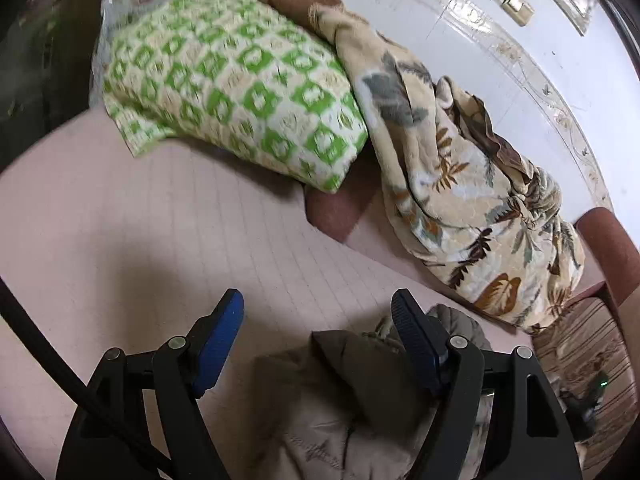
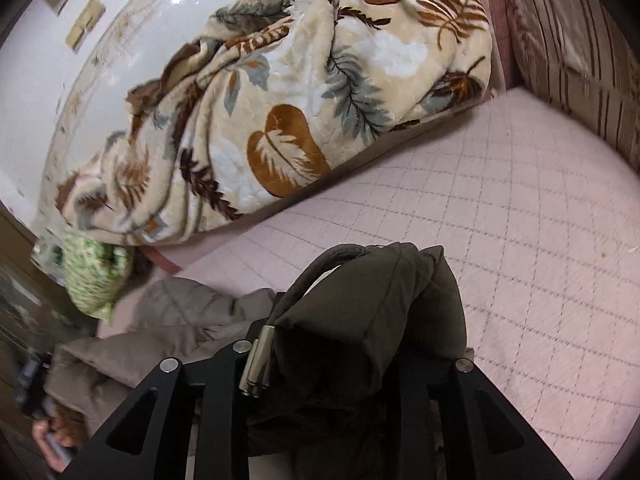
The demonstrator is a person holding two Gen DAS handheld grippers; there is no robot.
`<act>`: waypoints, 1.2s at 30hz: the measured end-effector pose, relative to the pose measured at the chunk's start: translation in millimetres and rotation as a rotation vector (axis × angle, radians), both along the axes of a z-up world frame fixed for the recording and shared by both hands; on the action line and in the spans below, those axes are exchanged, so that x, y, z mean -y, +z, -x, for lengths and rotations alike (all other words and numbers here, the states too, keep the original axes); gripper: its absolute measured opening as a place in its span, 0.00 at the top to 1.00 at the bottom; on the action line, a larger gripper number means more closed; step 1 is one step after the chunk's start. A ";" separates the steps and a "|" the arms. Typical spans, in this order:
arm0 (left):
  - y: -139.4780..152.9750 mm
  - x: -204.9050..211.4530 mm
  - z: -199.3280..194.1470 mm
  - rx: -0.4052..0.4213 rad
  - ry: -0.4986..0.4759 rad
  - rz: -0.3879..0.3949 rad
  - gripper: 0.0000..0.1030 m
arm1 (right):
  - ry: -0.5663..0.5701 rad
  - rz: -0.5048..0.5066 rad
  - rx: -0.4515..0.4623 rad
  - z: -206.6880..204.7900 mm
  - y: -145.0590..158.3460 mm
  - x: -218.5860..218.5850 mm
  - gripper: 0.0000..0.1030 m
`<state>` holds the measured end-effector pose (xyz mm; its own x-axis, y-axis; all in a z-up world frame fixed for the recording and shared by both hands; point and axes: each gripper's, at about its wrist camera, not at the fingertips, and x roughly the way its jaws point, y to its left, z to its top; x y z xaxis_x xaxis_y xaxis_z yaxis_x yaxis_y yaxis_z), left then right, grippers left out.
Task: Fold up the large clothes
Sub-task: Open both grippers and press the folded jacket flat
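The padded jacket is bunching in your right gripper, which is pinching it; your left gripper is hanging open over the bed. Lay it flat first.

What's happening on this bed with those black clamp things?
A person is folding a padded olive-brown jacket on the pink quilted bed, holding a gripper in each hand. The right gripper has a bunched part of the jacket between its jaws. The left gripper is open over the jacket, gripping nothing. A leaf-print blanket and a green patterned pillow lie along the wall.
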<state>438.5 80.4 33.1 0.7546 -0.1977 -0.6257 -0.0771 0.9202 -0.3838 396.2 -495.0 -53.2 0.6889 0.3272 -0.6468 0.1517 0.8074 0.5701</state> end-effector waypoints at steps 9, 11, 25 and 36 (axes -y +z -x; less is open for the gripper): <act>20.3 -16.4 24.3 0.038 0.013 -0.031 0.27 | 0.005 -0.225 0.035 29.6 18.3 35.1 0.43; 27.2 -11.5 33.9 0.066 -0.003 -0.058 0.27 | -0.034 -0.218 0.084 44.6 31.6 43.1 0.33; -44.8 183.9 56.9 0.017 -0.389 -0.291 0.27 | 0.142 0.266 0.050 61.3 32.7 -73.8 0.33; -120.6 216.9 -12.7 -0.251 -0.345 -0.396 0.17 | 0.182 0.502 -0.126 13.7 -47.0 -96.9 0.33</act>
